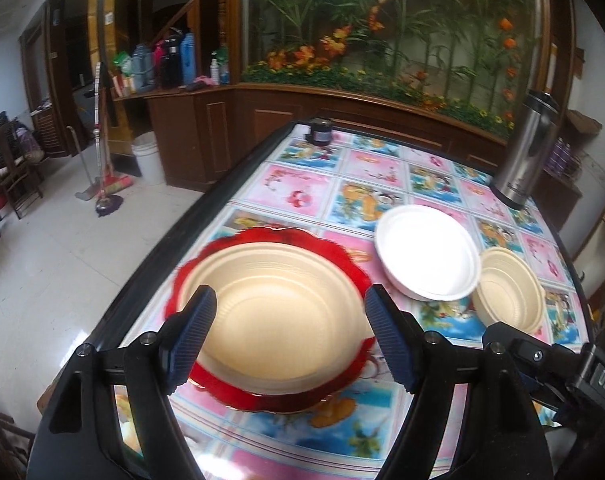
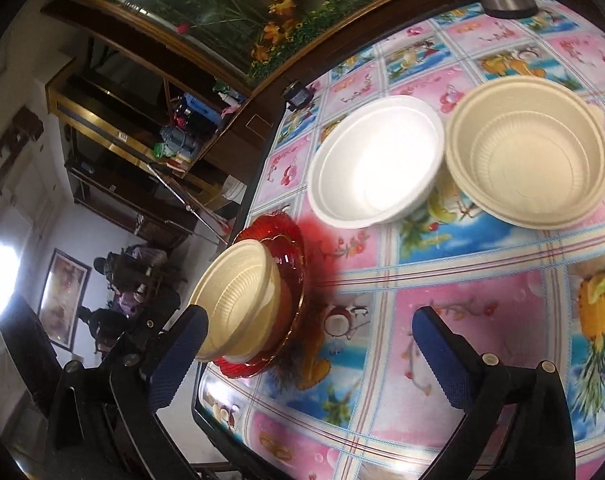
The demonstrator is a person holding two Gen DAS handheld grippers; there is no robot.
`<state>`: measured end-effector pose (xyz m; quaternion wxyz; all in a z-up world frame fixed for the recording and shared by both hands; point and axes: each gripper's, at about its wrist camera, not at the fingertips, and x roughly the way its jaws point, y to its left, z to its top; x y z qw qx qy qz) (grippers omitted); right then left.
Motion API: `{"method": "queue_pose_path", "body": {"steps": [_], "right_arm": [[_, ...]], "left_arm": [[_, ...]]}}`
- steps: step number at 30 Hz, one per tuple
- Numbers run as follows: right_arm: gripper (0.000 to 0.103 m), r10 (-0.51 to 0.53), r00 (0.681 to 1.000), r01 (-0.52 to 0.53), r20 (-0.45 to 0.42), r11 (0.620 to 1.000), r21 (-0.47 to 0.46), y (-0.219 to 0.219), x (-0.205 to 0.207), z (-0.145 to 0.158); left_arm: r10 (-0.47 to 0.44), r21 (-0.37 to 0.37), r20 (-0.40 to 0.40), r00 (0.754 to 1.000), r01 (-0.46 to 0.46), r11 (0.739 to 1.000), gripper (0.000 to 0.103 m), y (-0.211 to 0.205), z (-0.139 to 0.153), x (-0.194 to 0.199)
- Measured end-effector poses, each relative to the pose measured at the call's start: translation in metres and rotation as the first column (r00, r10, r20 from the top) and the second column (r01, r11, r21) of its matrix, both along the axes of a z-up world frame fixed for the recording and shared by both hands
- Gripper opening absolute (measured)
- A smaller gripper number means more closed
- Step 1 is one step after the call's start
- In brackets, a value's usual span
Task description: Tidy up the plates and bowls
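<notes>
My left gripper [image 1: 290, 336] is spread wide with nothing in it, its blue pads on either side of the beige bowl [image 1: 280, 312] directly ahead. That bowl sits inside the red plate [image 1: 262, 398] near the table edge [image 1: 158, 272]. Risk: if I close carelessly, a pad could catch the plate's scalloped rim instead of the bowl wall, and the thin bowl looks likely to flex or pop out of a pinch. A shove to the gripper's left could send the plate over the edge.

My right gripper [image 2: 308, 346] is also apart and empty, hovering over bare tablecloth [image 2: 382, 280]; the plate with its bowl is at its left finger.

Farther ahead of it, the white bowl [image 2: 376, 162] and second beige bowl [image 2: 528, 156] sit just beside each other, maybe touching. Grabbing one could nudge the other. Both look light, so they'd probably slide.

Beyond them to the right stands the steel flask [image 1: 526, 148], tall and likely tippable if an arm sweeps wide.
</notes>
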<state>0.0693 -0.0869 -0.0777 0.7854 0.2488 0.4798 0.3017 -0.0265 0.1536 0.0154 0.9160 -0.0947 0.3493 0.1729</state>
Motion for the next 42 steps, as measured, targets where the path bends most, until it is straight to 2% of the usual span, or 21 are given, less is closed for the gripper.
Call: {"method": "queue_pose_path", "body": {"steps": [9, 21, 25, 32, 38, 42], "right_arm": [[0.103, -0.050, 0.992, 0.067, -0.117, 0.987, 0.147, -0.037, 0.010, -0.015], [0.103, -0.063, 0.992, 0.087, -0.114, 0.971, 0.221, -0.069, 0.017, -0.001], [0.103, -0.100, 0.991, 0.118, -0.091, 0.968, 0.223, -0.089, 0.018, 0.008], [0.103, -0.189, 0.980, 0.197, -0.062, 0.967, 0.158, -0.127, 0.026, 0.011], [0.103, -0.243, 0.967, 0.251, -0.074, 0.960, 0.125, -0.153, 0.034, 0.002], [0.103, -0.270, 0.959, 0.277, -0.084, 0.956, 0.097, -0.162, 0.043, -0.005]], "left_arm": [[-0.097, -0.060, -0.028, 0.995, 0.095, 0.994, 0.077, -0.020, 0.013, 0.031], [-0.153, -0.120, -0.078, 0.985, 0.143, 0.982, 0.077, -0.042, 0.010, 0.068], [-0.210, -0.140, -0.081, 0.974, 0.198, 0.970, 0.077, -0.065, 0.005, 0.073], [-0.316, -0.211, -0.113, 0.942, 0.288, 0.934, 0.077, -0.113, -0.016, 0.082], [-0.347, -0.276, -0.142, 0.927, 0.300, 0.913, 0.077, -0.140, -0.038, 0.091], [-0.346, -0.299, -0.149, 0.926, 0.292, 0.909, 0.077, -0.150, -0.049, 0.098]]}}
